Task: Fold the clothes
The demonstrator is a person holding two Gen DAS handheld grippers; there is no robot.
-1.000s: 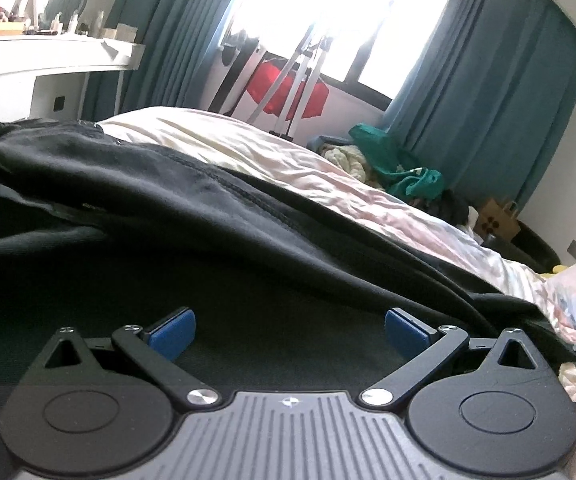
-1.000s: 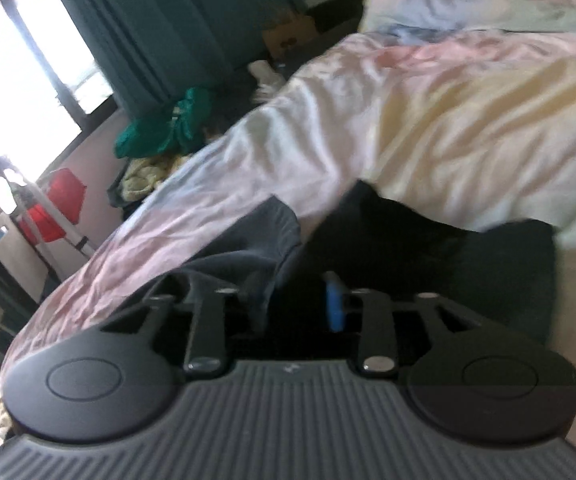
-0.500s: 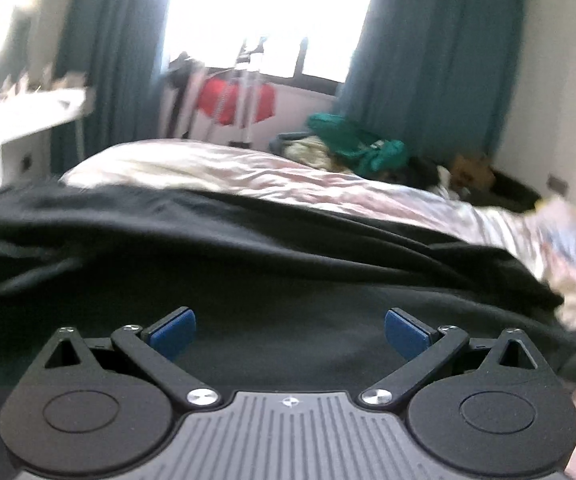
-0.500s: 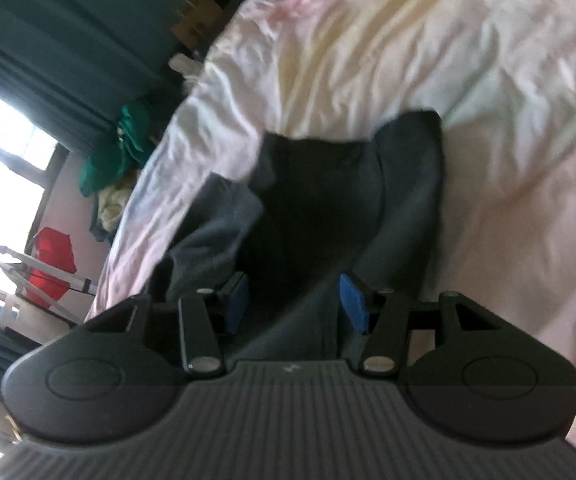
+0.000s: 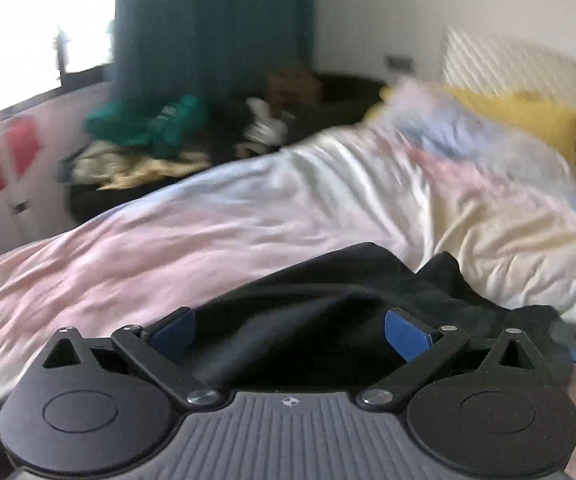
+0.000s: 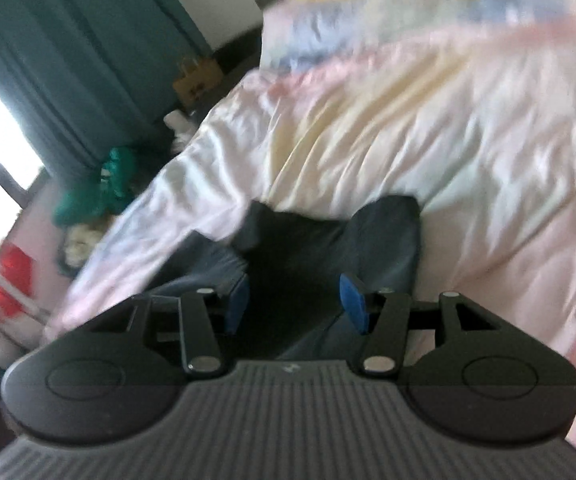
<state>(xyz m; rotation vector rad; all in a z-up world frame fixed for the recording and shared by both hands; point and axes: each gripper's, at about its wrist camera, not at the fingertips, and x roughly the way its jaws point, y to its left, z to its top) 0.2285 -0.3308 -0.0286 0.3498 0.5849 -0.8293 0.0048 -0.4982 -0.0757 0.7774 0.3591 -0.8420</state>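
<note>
While both views are smeared by blur, the main things read clearly enough. From the left wrist camera, the left gripper (image 5: 288, 330) has its jaws spread wide, blue pads (image 5: 404, 338) well apart, with nothing pinched between them. A dark garment (image 5: 352, 280) lies bunched just ahead of it, filling the gap and running out toward 2 o'clock over the pale duvet (image 5: 248, 220). At 1 o'clock a yellow pillow (image 5: 528, 120) sits at the head of the bed; at 11 o'clock a heap of green and cream laundry (image 5: 144, 136) lies below a teal curtain (image 5: 208, 20).

From the right wrist camera, the right gripper (image 6: 294, 300) stands partly open, its pads (image 6: 352, 302) apart and gripping nothing; the garment (image 6: 388, 240) lies between and beyond them, its far edge ending at 12 o'clock on the duvet (image 6: 448, 140). Whether the pads touch the cloth cannot be told. The curtain (image 6: 68, 60) hangs at 10 o'clock, with the laundry (image 6: 96, 192) beneath it.
</note>
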